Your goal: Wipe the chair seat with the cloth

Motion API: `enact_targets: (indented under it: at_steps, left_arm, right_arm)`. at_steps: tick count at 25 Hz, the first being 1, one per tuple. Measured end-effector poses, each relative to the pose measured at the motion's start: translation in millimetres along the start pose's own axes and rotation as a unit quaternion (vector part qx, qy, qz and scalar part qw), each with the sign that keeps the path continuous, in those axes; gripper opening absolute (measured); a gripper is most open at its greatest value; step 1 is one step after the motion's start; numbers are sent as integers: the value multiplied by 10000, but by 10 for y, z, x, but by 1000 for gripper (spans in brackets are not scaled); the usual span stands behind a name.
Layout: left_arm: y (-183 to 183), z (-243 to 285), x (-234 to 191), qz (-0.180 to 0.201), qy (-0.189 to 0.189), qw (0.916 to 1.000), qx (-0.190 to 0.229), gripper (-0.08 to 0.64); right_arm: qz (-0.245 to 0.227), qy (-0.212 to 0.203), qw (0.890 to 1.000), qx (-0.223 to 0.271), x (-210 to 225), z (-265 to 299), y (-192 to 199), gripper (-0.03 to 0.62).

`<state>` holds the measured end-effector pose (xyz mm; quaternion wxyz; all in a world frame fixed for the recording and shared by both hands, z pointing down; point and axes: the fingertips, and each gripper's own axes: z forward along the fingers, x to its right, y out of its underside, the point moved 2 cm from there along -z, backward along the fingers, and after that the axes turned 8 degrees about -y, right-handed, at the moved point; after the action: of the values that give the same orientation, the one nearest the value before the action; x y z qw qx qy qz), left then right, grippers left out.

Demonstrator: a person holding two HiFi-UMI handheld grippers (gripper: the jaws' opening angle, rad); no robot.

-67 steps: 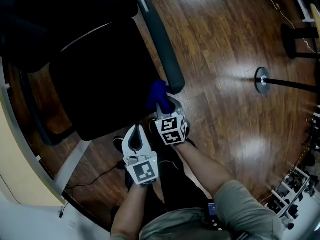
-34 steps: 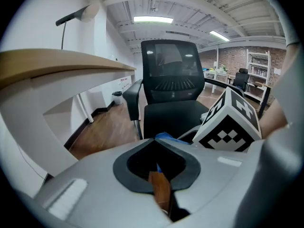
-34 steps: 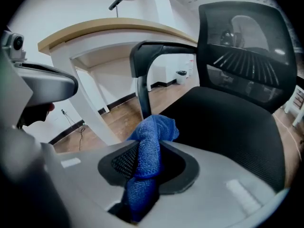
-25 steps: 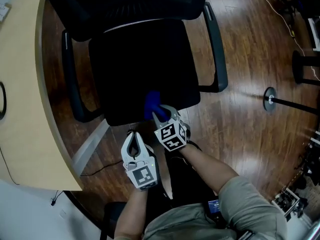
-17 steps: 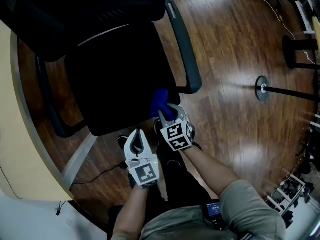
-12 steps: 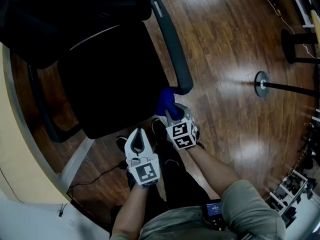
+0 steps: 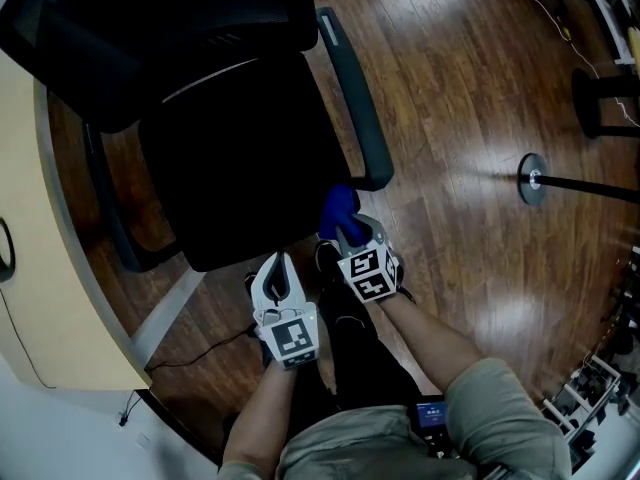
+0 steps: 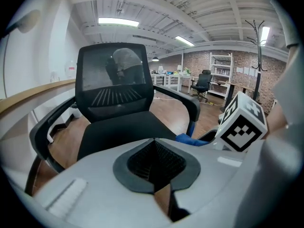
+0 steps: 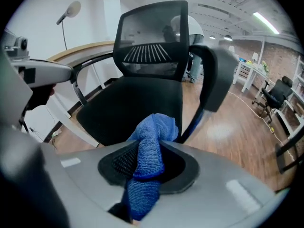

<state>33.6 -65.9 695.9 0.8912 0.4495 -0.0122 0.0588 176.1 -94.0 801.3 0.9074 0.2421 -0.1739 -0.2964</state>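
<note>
Head view, looking steeply down. I hold both grippers at lower centre of the frame, in front of a black office chair whose seat (image 7: 235, 163) fills the upper centre. The right gripper (image 7: 346, 232) pinches the blue cloth (image 7: 338, 206): in the right gripper view a folded band of the fabric runs up between the jaws, the pads press on it from both sides, and a bunched end stands above the tips. In the head view the cloth sits at the seat's lower right corner, just below the front end of the armrest (image 7: 356, 103) on the right of the picture; I cannot tell whether the fabric touches the seat. The left gripper (image 7: 277, 266) lies just left of and below the right one, off the seat's front edge and over the wooden floor (image 7: 470, 98). In the left gripper view its jaws are pressed together at the tips with nothing between them. The mesh backrest (image 7: 170, 13) occupies the top left, a curved pale desk (image 7: 35, 268) runs down the left edge, and the round base of a stand (image 7: 530, 180) sits on the floor at right, well apart from the chair.
</note>
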Motion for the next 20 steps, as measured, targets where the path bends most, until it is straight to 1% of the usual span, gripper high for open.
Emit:
enact_targets:
  at_steps: [3,6,8,10,12,15,18,20]
  left_arm:
    - [-176,-220,-308,-104,-217,9997,20,6]
    - [-440,-473,-670,-328,-465,9982,168,6]
    - [-624,-715,-937,-506,-588,9965,325,6]
    - [-775,-1002,-1232,-675,-711,9940,486,6]
    - [-891,-1284,-1572,-824,-908,9904,645,6]
    - [-919,-1788,-2109,-930,-1243,9850,752,6]
    - [-896,-2367,-2580,-948,-1536,9805,774,6]
    - [-881,-2732,-2849,-996,-1809,9755,757,6]
  right_arm:
    - [-174,-181,9994,254,-362,-265,-373,101]
    - [-483,-396,9962,607,-805,-551,-888,101]
    - [-797,-598,9915,842,-1174,-742,-1246,101]
    - [-1130,-857,9840,1081,-1579,-904,-1597,101]
    - [-1515,-1204,9718,1344,-2014,-1004,-1976,101]
    - [-2031,-1860,9481,1588,-2832,-1149,-2434,101]
    - [-2435,-2514,9214,1687,-3735,-1270,-2738,101]
    - [-2742,-2871,9019,1702,-4299,-1319,-2869,101]
